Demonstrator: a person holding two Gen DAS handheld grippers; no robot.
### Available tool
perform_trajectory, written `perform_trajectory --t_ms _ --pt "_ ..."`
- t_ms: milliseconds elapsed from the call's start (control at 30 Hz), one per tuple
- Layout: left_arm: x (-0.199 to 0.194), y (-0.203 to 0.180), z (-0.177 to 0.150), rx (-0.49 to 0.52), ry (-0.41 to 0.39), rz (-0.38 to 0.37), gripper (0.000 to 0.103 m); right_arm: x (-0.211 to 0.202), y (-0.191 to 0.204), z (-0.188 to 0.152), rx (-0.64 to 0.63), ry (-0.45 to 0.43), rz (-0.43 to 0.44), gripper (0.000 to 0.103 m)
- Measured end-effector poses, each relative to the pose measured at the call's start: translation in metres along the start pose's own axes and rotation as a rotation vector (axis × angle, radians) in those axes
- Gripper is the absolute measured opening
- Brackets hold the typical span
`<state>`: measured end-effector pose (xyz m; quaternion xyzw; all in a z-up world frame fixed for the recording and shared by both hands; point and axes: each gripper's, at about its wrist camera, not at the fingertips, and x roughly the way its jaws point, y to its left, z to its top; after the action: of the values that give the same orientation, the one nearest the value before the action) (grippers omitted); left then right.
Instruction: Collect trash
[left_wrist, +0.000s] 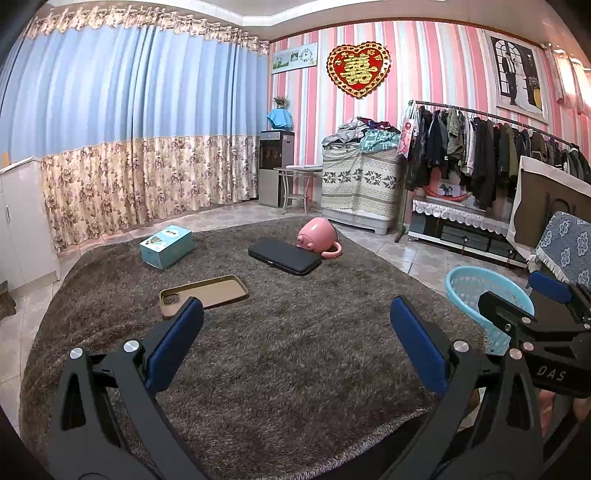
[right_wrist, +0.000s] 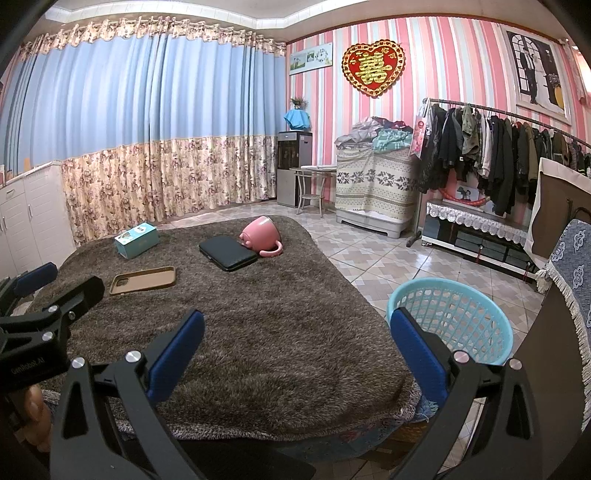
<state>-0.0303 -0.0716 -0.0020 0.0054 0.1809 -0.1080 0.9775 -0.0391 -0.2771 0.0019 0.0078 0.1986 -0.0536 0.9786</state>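
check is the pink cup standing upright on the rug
No, the pink cup lies tipped on its side on the rug, beside the black case.

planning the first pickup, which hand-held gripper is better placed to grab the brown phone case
Left, most likely. The brown phone case lies just past the left hand-held gripper, near its left finger. From the right hand-held gripper it sits far off to the left. Both are open and empty; the right is nearer the blue basket.

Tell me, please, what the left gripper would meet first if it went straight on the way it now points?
Probably the brown shaggy rug; the open left gripper has only bare pile ahead. Further on lies the black case, though depth is unclear.
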Motion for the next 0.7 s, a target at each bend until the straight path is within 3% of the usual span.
perform_trajectory --t_ms 700 --pt "0.0002 0.0009 0.0002 -0.001 0.0 0.001 0.098 -0.0001 -0.0003 -0.0003 0.001 -0.003 0.0 0.099"
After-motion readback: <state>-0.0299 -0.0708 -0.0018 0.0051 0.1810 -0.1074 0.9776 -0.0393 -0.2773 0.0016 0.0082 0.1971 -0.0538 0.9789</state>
